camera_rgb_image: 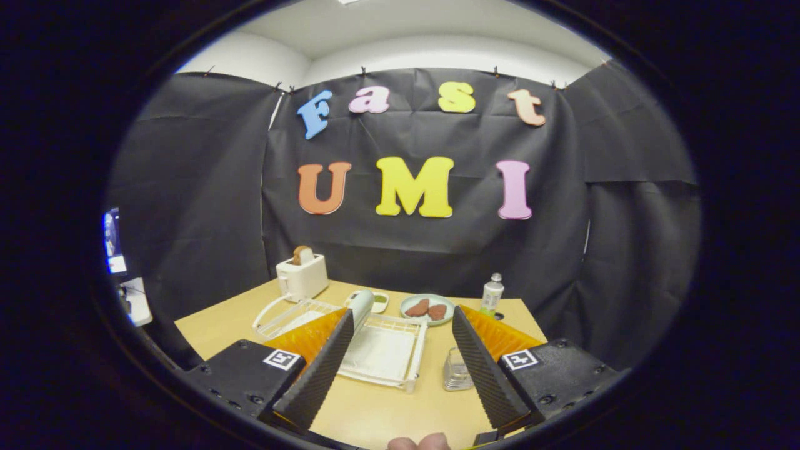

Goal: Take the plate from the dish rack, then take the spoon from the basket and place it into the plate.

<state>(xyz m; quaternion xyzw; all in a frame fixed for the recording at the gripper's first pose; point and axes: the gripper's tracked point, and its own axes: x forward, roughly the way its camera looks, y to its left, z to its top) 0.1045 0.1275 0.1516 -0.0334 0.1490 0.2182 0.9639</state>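
A white wire dish rack [382, 351] lies on the wooden table just ahead of and between my fingers. A pale green plate [361, 304] stands on edge at the rack's far left corner, close beside the tip of my left finger [325, 369]. A white wire basket [284, 315] sits left of the rack, partly hidden behind that finger; I cannot make out a spoon in it. My gripper [403, 315] hangs above the table, open wide, with nothing between its fingers.
A white toaster [302, 277] with a slice of bread stands at the back left. Beyond the rack are a small dish [379, 302], a plate with brown pieces [427, 309] and a small bottle [492, 294]. A clear container [457, 370] sits by my right finger.
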